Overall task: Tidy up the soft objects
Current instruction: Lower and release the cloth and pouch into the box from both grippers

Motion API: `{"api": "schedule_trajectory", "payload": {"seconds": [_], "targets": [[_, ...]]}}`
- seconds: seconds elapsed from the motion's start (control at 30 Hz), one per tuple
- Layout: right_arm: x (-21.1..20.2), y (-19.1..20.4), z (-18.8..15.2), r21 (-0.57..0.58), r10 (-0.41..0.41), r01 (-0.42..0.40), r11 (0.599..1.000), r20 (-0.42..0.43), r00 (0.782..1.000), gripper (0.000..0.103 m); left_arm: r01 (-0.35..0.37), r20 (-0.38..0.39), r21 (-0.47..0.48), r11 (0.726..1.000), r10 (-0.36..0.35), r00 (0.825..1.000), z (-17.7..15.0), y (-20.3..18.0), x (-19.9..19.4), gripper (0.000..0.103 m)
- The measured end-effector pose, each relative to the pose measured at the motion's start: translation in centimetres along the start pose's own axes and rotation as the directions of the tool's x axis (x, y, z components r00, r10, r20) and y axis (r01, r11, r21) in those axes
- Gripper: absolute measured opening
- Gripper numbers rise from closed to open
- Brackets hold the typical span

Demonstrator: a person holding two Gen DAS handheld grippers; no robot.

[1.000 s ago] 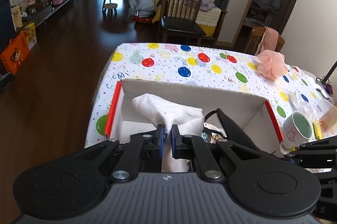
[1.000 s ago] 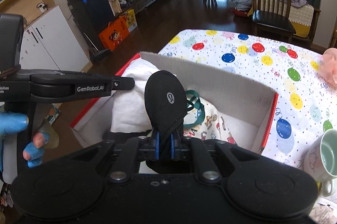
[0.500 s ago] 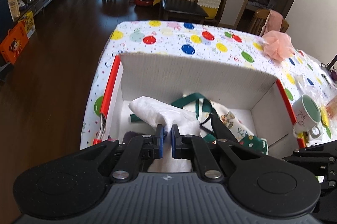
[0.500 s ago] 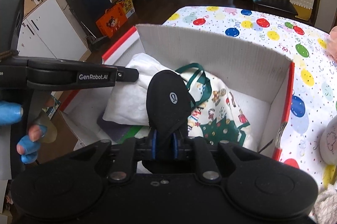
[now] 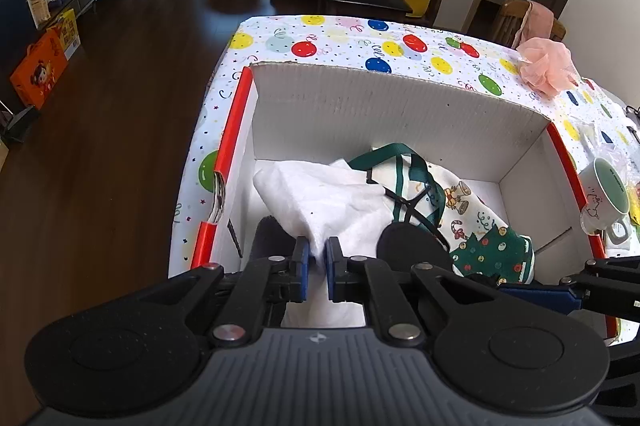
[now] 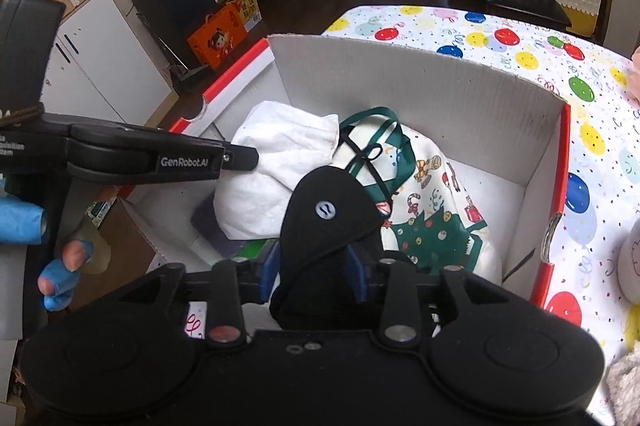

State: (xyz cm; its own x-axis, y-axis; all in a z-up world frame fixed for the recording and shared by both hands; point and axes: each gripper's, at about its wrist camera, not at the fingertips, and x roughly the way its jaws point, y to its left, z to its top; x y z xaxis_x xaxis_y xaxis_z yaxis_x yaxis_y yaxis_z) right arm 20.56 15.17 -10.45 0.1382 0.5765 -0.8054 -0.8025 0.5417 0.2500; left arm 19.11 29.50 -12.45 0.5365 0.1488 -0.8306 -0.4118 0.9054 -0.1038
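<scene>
A cardboard box (image 5: 400, 105) with red edges stands on the table. Inside lie a white cloth (image 5: 320, 201), a Christmas-print tote bag (image 5: 480, 226) with green straps, and a dark folded item (image 5: 272, 238). My left gripper (image 5: 315, 268) has a small gap between its jaws and still pinches an edge of the white cloth, which rests in the box. My right gripper (image 6: 312, 274) has its jaws parted around a black cap (image 6: 328, 222) that sits between them, low in the box (image 6: 440, 93). The white cloth (image 6: 276, 161) and tote (image 6: 432, 209) show there too.
A pink mesh bath puff (image 5: 546, 65) lies on the balloon-print tablecloth (image 5: 360, 41) at the back right. A white mug (image 5: 606, 197) stands right of the box. Chairs stand beyond the table. The left gripper's body (image 6: 160, 155) crosses the right wrist view.
Both grippers dropped into the box with their items. The white cloth now rests on the box floor. The right jaws widened around the black cap; the left jaws opened slightly.
</scene>
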Motion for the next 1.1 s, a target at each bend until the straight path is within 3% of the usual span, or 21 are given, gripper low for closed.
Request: {"api": "schedule_trajectory", "payload": {"seconds": [0.5, 0.57, 0.67, 0.7, 1.1], "targets": [[-3.4, 0.3, -0.4, -0.005, 0.006, -0.005, 1.0, 0.08, 0.997, 0.059, 0.032, 0.015, -0.031, 0.999, -0.031, 0.999, -0.5, 0.2, -1.6, 0.011], [-4.2, 0.3, -0.4, -0.009, 0.006, -0.005, 1.0, 0.098, 0.995, 0.063, 0.038, 0.017, -0.039, 0.999, -0.038, 0.999, -0.7, 0.3, -1.9, 0.017], [-5.6, 0.2, -0.5, -0.015, 0.009, -0.007, 1.0, 0.122, 0.992, 0.064, 0.042, 0.025, -0.045, 0.998, -0.041, 0.999, -1.0, 0.4, -2.5, 0.048], [-6.0, 0.1, -0.5, -0.015, 0.009, -0.007, 1.0, 0.13, 0.992, 0.065, 0.043, 0.031, -0.047, 0.998, -0.042, 0.999, -1.1, 0.3, -2.8, 0.064], [-12.7, -1.6, -2.0, -0.01, 0.011, -0.009, 1.0, 0.243, 0.97, 0.079, 0.048, 0.148, -0.001, 0.999, -0.048, 0.988, -1.9, -2.4, -8.3, 0.066]]}}
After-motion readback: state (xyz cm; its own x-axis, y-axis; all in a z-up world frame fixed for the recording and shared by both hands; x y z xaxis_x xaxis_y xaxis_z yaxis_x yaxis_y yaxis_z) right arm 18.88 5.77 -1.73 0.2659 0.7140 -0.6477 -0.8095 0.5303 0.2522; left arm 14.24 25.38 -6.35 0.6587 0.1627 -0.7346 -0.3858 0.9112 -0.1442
